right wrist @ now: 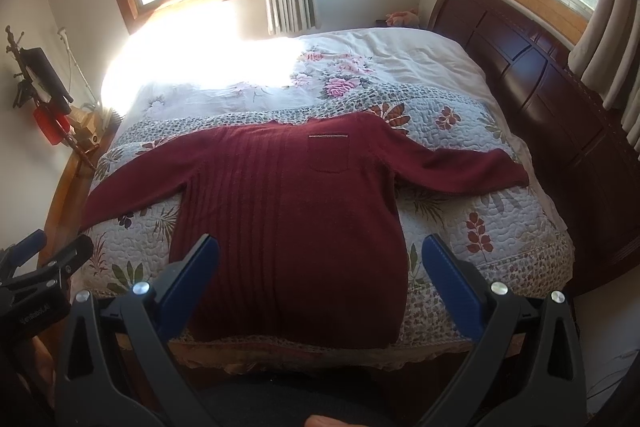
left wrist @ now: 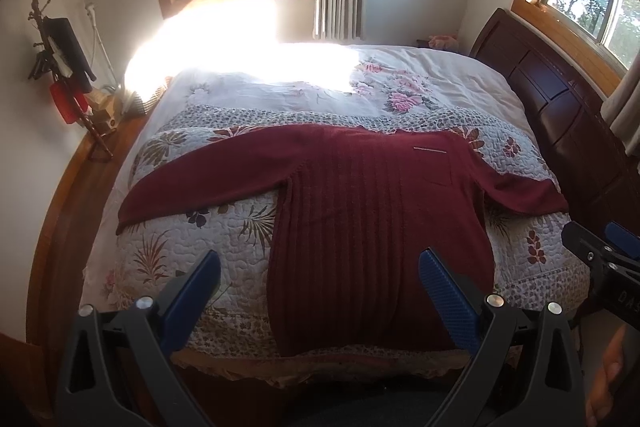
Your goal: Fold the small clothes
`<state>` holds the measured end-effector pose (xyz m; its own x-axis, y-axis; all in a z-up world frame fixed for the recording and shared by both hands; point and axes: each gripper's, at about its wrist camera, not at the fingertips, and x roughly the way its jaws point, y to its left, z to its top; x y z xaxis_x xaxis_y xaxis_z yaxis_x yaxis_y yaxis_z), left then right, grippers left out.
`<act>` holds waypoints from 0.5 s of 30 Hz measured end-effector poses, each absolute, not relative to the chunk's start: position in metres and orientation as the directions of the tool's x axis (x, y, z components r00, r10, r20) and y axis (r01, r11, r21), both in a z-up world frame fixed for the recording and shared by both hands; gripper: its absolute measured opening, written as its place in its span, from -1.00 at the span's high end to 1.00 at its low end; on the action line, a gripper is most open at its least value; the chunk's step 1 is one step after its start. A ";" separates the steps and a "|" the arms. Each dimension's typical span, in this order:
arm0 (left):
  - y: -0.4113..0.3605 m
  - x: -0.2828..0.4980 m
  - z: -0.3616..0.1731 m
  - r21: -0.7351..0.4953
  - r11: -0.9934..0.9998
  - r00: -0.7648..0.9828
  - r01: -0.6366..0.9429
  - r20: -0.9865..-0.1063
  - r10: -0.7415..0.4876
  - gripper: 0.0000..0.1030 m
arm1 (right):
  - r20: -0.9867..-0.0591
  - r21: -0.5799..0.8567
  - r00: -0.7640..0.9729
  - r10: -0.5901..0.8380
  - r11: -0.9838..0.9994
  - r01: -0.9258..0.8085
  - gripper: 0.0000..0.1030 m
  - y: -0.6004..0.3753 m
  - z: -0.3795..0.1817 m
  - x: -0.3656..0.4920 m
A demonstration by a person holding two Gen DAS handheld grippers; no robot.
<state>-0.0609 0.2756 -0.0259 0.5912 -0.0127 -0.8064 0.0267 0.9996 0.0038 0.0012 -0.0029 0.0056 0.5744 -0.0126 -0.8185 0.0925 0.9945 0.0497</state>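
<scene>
A dark red knit sweater [left wrist: 372, 211] [right wrist: 288, 215] lies flat and face up on the quilted bed, sleeves spread out to both sides, hem toward me at the bed's near edge. A small chest pocket [right wrist: 329, 155] shows on it. My left gripper [left wrist: 320, 263] hovers open above the hem, holding nothing. My right gripper [right wrist: 320, 251] is also open and empty, above the lower body of the sweater. The right gripper [left wrist: 600, 255] shows at the right edge of the left wrist view; the left gripper [right wrist: 44, 255] shows at the left edge of the right wrist view.
The floral quilt [right wrist: 480, 227] covers the bed, with a dark wooden headboard [right wrist: 520, 67] to the right. A wooden side ledge [left wrist: 60, 207] with small objects [left wrist: 64, 67] runs along the left wall. Windows and curtains stand behind. A hand [left wrist: 608, 379] shows low right.
</scene>
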 end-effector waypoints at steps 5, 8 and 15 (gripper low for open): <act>0.274 -0.060 -0.025 0.007 0.999 0.593 0.031 -0.805 -0.013 -0.93 | -0.818 0.050 0.575 -0.013 0.994 0.092 -0.95 -0.004 0.007 0.001; 0.273 -0.060 -0.025 0.006 1.000 0.592 0.030 -0.806 -0.013 -0.93 | -0.817 0.048 0.576 -0.014 0.995 0.092 -0.95 -0.005 0.007 0.001; 0.273 -0.060 -0.025 0.005 1.000 0.594 0.028 -0.805 -0.012 -0.92 | -0.817 0.047 0.576 -0.014 0.995 0.090 -0.95 -0.005 0.007 0.002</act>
<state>-0.0602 0.2728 -0.0246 0.5936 -0.0121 -0.8047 0.0276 0.9996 0.0053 0.0019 -0.0052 0.0067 0.5764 -0.0137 -0.8170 0.0905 0.9948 0.0471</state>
